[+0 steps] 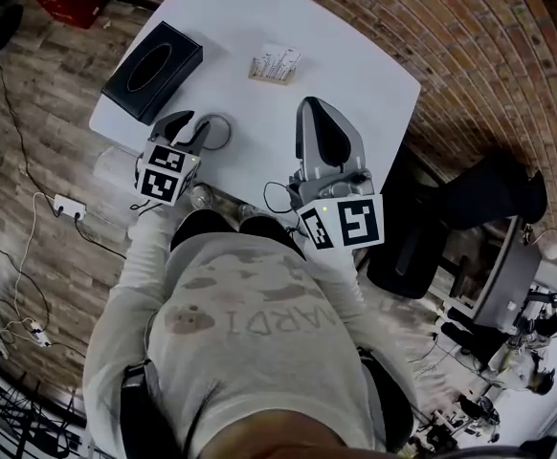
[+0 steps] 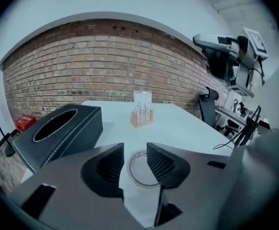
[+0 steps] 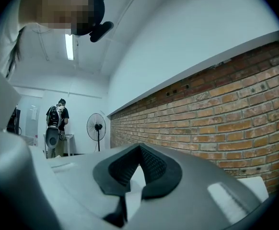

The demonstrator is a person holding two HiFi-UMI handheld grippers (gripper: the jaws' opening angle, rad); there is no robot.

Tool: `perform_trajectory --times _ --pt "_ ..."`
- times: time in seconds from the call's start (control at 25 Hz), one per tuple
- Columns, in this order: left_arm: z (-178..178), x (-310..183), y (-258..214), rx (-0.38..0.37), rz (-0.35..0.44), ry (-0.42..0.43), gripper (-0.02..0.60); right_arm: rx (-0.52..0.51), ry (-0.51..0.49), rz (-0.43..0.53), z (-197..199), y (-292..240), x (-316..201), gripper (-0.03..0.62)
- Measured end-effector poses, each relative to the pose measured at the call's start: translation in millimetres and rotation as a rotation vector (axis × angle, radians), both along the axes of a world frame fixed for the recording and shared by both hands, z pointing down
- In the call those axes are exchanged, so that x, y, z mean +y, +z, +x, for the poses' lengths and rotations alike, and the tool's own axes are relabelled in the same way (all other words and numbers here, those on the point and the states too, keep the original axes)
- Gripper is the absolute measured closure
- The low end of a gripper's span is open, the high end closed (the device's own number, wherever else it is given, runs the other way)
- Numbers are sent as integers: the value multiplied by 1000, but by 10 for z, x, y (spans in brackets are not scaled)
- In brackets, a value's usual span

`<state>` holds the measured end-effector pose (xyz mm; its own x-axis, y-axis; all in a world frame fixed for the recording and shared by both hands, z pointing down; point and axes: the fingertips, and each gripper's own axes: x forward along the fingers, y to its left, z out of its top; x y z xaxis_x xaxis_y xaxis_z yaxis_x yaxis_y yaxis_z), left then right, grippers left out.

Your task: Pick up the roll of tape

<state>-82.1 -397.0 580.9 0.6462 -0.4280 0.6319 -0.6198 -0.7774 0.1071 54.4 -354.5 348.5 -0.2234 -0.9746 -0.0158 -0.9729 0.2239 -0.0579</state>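
white table [image 1: 355,75] fills the upper middle of the head view, with a brick wall to its upper right. a black tissue box [image 1: 152,71] sits at the table's upper left. a small wooden stand of cards [image 1: 275,65] stands further right, well apart from the box.

the roll of tape [image 2: 133,170] is a clear ring that lies flat on the table near its lower left edge, below the tissue box in the head view. the left gripper [image 2: 135,152] tilts down toward it. its jaws stand wide apart, and in the left gripper view the ring shows in the gap between the two ribbed pads, low in the middle of the frame. neither pad presses on the roll. whether a jaw tip touches its rim cannot be told.

the right gripper [image 3: 139,150] is held to the right of the left one, over the table's lower edge, well apart from the tape. its jaws are together, tips meeting with nothing between them. its own view looks along the brick wall [image 3: 216,114], with a standing fan [image 3: 96,126] and a person [image 3: 57,121] far off at the left of the frame.

a black chair [image 1: 470,218] stands at the right of the head view, beside the table.
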Motion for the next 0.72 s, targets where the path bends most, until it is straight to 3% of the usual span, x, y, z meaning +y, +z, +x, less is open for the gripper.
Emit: perform_trajectory --times 0.28,0.56,0.72 --pt "26 -72 481 -108 -84 52 436 14 31 -28 22 65 -88 583" --pt "91 -64 813 -164 -136 86 436 22 70 -53 115 133 -78 583" --pt "88 -103 869 -192 -126 64 459 21 93 -62 196 160 -61 583"
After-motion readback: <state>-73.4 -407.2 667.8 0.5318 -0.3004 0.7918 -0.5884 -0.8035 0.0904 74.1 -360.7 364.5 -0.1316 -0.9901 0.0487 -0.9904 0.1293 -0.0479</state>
